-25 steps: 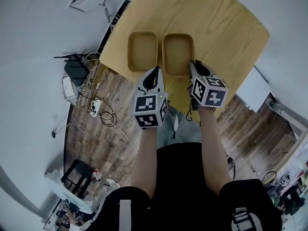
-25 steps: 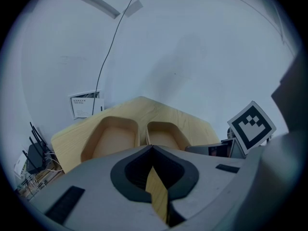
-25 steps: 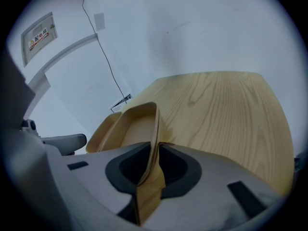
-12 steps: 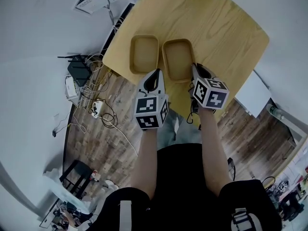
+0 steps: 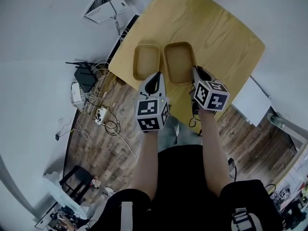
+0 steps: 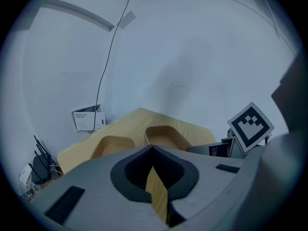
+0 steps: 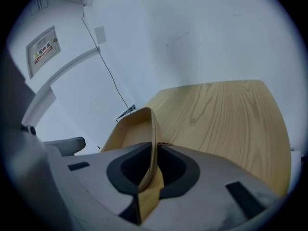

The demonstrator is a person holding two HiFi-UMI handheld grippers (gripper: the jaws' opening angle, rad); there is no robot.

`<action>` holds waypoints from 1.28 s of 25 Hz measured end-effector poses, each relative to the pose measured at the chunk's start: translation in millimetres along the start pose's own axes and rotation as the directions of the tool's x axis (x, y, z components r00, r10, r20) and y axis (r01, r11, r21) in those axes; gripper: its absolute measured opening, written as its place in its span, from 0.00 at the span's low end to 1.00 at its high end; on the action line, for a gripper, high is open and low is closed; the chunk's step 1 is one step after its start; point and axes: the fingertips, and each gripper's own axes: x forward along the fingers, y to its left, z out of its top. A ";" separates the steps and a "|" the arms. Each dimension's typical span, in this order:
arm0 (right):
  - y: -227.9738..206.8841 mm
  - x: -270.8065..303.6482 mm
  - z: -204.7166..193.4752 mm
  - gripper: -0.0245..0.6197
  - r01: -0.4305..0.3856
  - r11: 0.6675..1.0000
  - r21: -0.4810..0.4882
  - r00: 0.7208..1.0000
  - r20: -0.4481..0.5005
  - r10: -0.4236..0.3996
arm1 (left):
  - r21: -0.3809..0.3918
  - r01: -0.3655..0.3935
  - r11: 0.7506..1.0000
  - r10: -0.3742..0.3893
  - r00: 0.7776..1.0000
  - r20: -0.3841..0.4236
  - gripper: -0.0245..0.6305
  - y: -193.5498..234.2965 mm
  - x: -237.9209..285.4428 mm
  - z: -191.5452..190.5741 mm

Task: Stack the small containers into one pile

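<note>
Two shallow wooden containers lie side by side near the front edge of the wooden table (image 5: 221,32). The left container (image 5: 146,61) (image 6: 113,146) rests flat. My left gripper (image 5: 155,75) (image 6: 153,148) hovers at its near right corner, jaws shut with nothing between them. On the right container (image 5: 179,61) (image 6: 163,136), the near right rim is pinched by my right gripper (image 5: 195,70) (image 7: 154,148), which is shut on it. In the right gripper view this container (image 7: 137,129) stands tilted up from the table, its thin wall running between the jaws.
The table's front edge lies just under both grippers. Beyond its left edge, a router (image 5: 86,78) and tangled cables (image 5: 103,112) lie on the floor. A white box (image 5: 105,9) sits at the far left and a white unit (image 5: 252,97) at the right.
The right container has shifted and tilted slightly in my right gripper, so it no longer lines up with the left one. The left gripper has stayed beside the left container.
</note>
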 end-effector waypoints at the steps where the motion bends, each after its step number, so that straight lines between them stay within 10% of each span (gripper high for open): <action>1: 1.4 -0.7 1.5 0.10 -0.006 1.000 -0.002 1.000 0.003 0.006 | 0.002 -0.003 1.000 0.003 1.000 0.005 0.04 -0.3 -1.1 2.2; 15: 4.2 -8.0 6.1 0.10 -0.026 1.000 0.010 0.999 0.024 0.026 | 0.027 -0.010 1.000 0.010 1.000 0.017 0.04 -4.9 -10.0 6.6; 32: 33.3 -25.8 28.8 0.10 0.098 0.995 0.032 0.985 0.140 -0.101 | 0.070 0.163 0.984 -0.166 0.985 0.045 0.04 16.2 -6.5 26.9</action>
